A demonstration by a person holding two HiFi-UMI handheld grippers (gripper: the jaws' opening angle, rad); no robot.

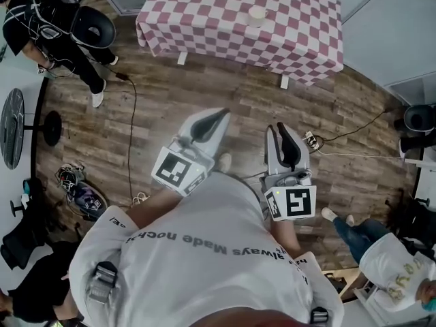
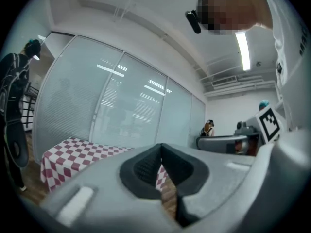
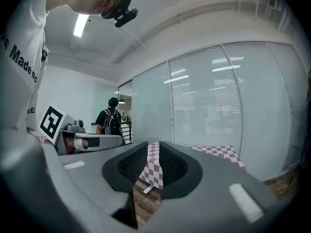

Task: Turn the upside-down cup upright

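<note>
A small pale cup (image 1: 257, 13) stands on the table with the red-and-white checked cloth (image 1: 204, 19) at the far side of the room; I cannot tell which way up it is. Both grippers are held out level over the wooden floor, well short of that table. My left gripper (image 1: 221, 114) is shut with nothing in it; in the left gripper view its pads meet at the tip (image 2: 161, 147). My right gripper (image 1: 276, 129) holds nothing, and a thin gap shows between its pads (image 3: 153, 144). The checked table (image 3: 218, 152) lies ahead past them.
A person in black (image 1: 41, 19) stands at the back left beside a round black stand (image 1: 12, 128). Bags and a cable (image 1: 78, 189) lie on the floor at the left. Another person (image 1: 388, 264) is at the lower right, and a dark chair (image 1: 417, 118) stands at the right.
</note>
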